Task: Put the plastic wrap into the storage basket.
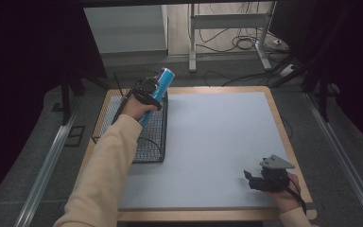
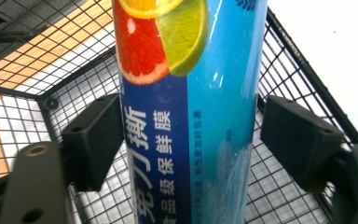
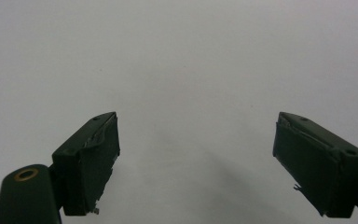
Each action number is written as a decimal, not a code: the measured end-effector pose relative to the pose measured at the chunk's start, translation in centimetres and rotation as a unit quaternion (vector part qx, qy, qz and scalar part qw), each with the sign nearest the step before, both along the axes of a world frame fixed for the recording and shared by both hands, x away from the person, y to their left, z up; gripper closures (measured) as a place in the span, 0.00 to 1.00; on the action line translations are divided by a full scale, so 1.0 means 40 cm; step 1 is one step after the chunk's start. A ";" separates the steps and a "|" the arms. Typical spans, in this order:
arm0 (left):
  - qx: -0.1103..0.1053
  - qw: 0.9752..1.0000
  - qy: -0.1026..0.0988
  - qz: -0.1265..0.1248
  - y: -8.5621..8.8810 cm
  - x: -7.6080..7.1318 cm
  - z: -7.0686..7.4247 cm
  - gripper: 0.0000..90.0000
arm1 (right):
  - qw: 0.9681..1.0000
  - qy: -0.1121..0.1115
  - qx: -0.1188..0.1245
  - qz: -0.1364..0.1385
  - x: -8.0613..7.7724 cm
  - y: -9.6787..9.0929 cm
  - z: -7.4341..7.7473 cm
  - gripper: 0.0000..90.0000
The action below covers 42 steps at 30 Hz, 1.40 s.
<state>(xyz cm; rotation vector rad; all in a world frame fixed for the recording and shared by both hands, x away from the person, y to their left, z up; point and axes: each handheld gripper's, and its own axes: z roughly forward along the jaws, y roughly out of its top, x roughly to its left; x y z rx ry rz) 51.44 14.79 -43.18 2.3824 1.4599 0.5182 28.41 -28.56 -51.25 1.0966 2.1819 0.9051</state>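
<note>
Left to right, with the black wire basket (image 1: 144,137) as landmark. The person's left forearm, in a cream sleeve (image 1: 106,175), reaches up from the near edge and slants over the basket's right side; the left gripper (image 1: 147,92) is raised above the basket's far right corner. One blue cylindrical roll of cling film (image 1: 159,91), printed with citrus slices, lies between its jaws, tilted with its upper end pointing up and away beyond the basket's far rim. In the left gripper view the roll (image 2: 191,116) stands between the two black pads (image 2: 95,140): the left pad seems to touch its side, while a narrow gap shows at the right pad, so the jaws stand wide about the roll rather than pressing on it. The mesh floor and walls of the basket (image 2: 284,88) lie behind the roll. Right of the basket stretches one pale grey mat (image 1: 217,142) on the wooden table (image 1: 276,111), bare and open between the basket and the right gripper (image 1: 251,179). That gripper rests low near the mat's near right corner, well apart from the basket, its jaws pointing left toward it. In the right gripper view the jaws gape wide over the mat (image 3: 182,70), with nothing between them. Count: two grippers, one roll, one basket, one mat.
</note>
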 end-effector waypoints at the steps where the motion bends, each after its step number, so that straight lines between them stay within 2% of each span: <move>1: 0.000 1.000 0.000 0.000 0.000 0.000 0.000 0.19 | 1.000 0.000 0.000 0.000 0.000 0.000 0.000 0.17; 2: -0.002 1.000 0.003 0.001 0.000 -0.002 0.003 0.19 | 1.000 0.000 0.000 0.000 0.000 0.000 0.000 0.17; 3: -0.012 1.000 -0.006 0.005 0.004 -0.012 0.018 0.14 | 1.000 0.000 0.000 0.001 0.000 0.000 0.000 0.17; 5: -0.034 0.999 -0.023 0.005 0.010 -0.027 0.040 0.17 | 1.000 0.001 0.000 0.001 -0.001 0.000 0.002 0.17; 6: -0.034 0.999 -0.023 0.005 0.010 -0.027 0.040 0.17 | 1.000 0.001 0.000 0.001 -0.001 0.000 0.002 0.17; 7: -0.045 0.999 -0.029 0.004 0.012 -0.036 0.052 0.17 | 1.000 0.000 0.001 0.001 -0.001 0.000 0.001 0.17; 10: -0.067 0.997 -0.042 -0.013 0.008 -0.070 0.087 0.16 | 1.000 0.001 0.001 0.000 0.000 -0.001 0.001 0.17; 11: -0.074 0.996 -0.047 -0.025 0.001 -0.093 0.103 0.16 | 1.000 0.001 0.001 0.000 0.000 -0.001 0.001 0.17; 12: -0.074 0.996 -0.047 -0.025 0.001 -0.093 0.103 0.16 | 1.000 0.001 0.001 0.000 0.000 -0.001 0.001 0.17; 15: -0.088 0.993 -0.059 -0.061 -0.021 -0.152 0.133 0.16 | 1.000 -0.003 0.001 0.000 -0.002 0.000 0.005 0.17; 16: -0.088 0.993 -0.059 -0.061 -0.021 -0.152 0.133 0.16 | 1.000 -0.003 0.001 0.000 -0.002 0.000 0.005 0.17; 19: -0.098 0.990 -0.063 -0.080 -0.035 -0.195 0.145 0.17 | 1.000 -0.004 0.002 -0.001 -0.004 0.002 0.007 0.17; 20: -0.108 0.988 -0.061 -0.089 -0.044 -0.219 0.147 0.17 | 1.000 -0.004 0.002 -0.001 -0.005 0.004 0.008 0.17; 21: -0.108 0.988 -0.061 -0.089 -0.044 -0.219 0.147 0.17 | 1.000 -0.004 0.001 -0.001 -0.005 0.004 0.008 0.17; 26: -0.136 0.982 -0.060 -0.114 -0.073 -0.277 0.139 0.18 | 1.000 -0.006 0.001 -0.001 -0.007 0.006 0.009 0.17; 27: -0.130 0.983 -0.059 -0.119 -0.090 -0.302 0.134 0.18 | 1.000 -0.006 0.001 -0.001 -0.007 0.006 0.009 0.17; 28: -0.130 0.981 -0.063 -0.126 -0.099 -0.316 0.131 0.18 | 1.000 -0.006 0.001 -0.001 -0.007 0.006 0.010 0.17; 29: -0.130 0.981 -0.063 -0.126 -0.099 -0.316 0.131 0.18 | 1.000 -0.006 0.001 -0.001 -0.007 0.006 0.010 0.17; 30: -0.147 0.976 -0.065 -0.144 -0.117 -0.343 0.126 0.19 | 1.000 -0.005 0.001 -0.001 -0.006 0.006 0.009 0.17; 31: -0.154 0.974 -0.065 -0.153 -0.127 -0.357 0.122 0.19 | 1.000 -0.006 0.001 -0.001 -0.006 0.006 0.009 0.17; 32: -0.154 0.974 -0.065 -0.153 -0.127 -0.357 0.122 0.19 | 1.000 -0.005 0.000 -0.001 -0.006 0.005 0.009 0.17; 33: -0.157 0.970 -0.067 -0.172 -0.149 -0.384 0.112 0.19 | 1.000 -0.005 0.001 -0.001 -0.006 0.005 0.009 0.17; 34: -0.157 0.970 -0.067 -0.172 -0.149 -0.384 0.112 0.19 | 1.000 -0.006 0.001 -0.002 -0.006 0.005 0.009 0.17; 36: -0.166 0.965 -0.066 -0.190 -0.175 -0.416 0.096 0.19 | 1.000 -0.005 0.001 -0.002 -0.006 0.005 0.009 0.17; 38: -0.172 0.962 -0.064 -0.203 -0.197 -0.441 0.080 0.19 | 1.000 -0.007 0.001 -0.002 -0.007 0.005 0.010 0.17; 39: -0.174 0.959 -0.061 -0.214 -0.212 -0.459 0.066 0.19 | 1.000 -0.007 0.001 -0.002 -0.007 0.005 0.010 0.17; 42: -0.176 0.955 -0.058 -0.232 -0.241 -0.500 0.029 0.20 | 1.000 -0.007 0.000 -0.002 -0.008 0.006 0.010 0.17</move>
